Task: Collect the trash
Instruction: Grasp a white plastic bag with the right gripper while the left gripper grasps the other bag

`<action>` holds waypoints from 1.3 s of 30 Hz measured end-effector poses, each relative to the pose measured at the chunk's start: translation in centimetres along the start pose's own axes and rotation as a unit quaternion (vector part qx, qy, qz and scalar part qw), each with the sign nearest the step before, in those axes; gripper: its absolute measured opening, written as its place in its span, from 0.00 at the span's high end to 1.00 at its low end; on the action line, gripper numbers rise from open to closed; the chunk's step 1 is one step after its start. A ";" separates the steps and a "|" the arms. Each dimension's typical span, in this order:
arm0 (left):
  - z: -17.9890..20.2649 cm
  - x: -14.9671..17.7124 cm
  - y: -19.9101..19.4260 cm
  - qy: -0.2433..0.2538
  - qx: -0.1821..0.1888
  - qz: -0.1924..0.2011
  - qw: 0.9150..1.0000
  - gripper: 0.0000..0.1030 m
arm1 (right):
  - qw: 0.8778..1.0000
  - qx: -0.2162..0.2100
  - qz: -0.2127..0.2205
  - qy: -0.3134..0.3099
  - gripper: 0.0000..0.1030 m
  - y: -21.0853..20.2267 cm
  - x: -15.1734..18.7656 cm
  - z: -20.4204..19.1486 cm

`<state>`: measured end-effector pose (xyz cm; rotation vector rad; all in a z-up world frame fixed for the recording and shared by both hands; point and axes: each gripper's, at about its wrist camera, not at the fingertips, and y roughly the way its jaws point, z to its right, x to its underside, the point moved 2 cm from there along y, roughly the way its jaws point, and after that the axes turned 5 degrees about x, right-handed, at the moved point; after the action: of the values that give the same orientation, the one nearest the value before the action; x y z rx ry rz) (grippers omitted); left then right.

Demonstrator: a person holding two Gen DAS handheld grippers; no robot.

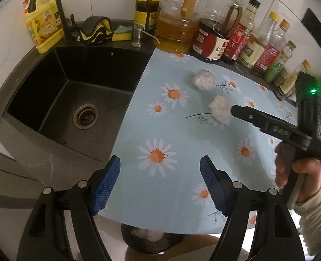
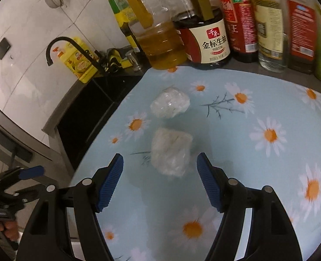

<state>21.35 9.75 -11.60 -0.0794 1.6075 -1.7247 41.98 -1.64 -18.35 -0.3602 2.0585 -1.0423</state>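
Note:
Two crumpled white wads of trash lie on the blue daisy-print mat [image 1: 178, 128]. The near wad [image 2: 171, 152] [image 1: 220, 109] sits just ahead of my right gripper [image 2: 160, 174], whose blue-padded jaws are open, one each side of it, not touching. The far wad [image 2: 170, 102] [image 1: 204, 79] lies beyond it toward the bottles. My left gripper [image 1: 160, 178] is open and empty over the mat's near edge. The right gripper shows in the left wrist view [image 1: 236, 109] reaching the near wad. A dark bin [image 1: 151, 239] with white trash inside sits below the counter edge.
A black sink [image 1: 73, 100] with a black faucet [image 1: 51, 4] lies left of the mat. A yellow detergent bottle [image 1: 43, 26], cloth and sponge [image 1: 122, 32] stand behind it. Several oil and sauce bottles [image 2: 204, 34] line the back wall.

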 end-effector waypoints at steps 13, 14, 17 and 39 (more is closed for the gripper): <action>0.4 -0.3 2.2 -0.064 -0.024 -0.022 0.997 0.29 | 0.997 -0.026 -0.029 -0.068 0.32 4.3 -1.6 1.2; 0.5 -0.4 2.3 -0.065 -0.025 -0.023 0.997 0.29 | 0.997 -0.020 -0.027 -0.072 0.33 4.3 -1.6 1.2; 0.8 -0.7 2.9 -0.066 -0.027 -0.026 0.997 0.29 | 0.995 -0.022 -0.030 -0.087 0.46 4.5 -1.4 1.3; 7.2 -7.9 8.5 0.023 -0.034 -0.040 0.998 0.28 | 0.998 -0.055 0.019 -0.002 0.54 -2.6 0.4 9.3</action>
<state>34.69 8.89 -14.12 -0.1395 1.7172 -1.7443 48.46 -8.67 -19.87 -0.3761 2.1160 -0.9073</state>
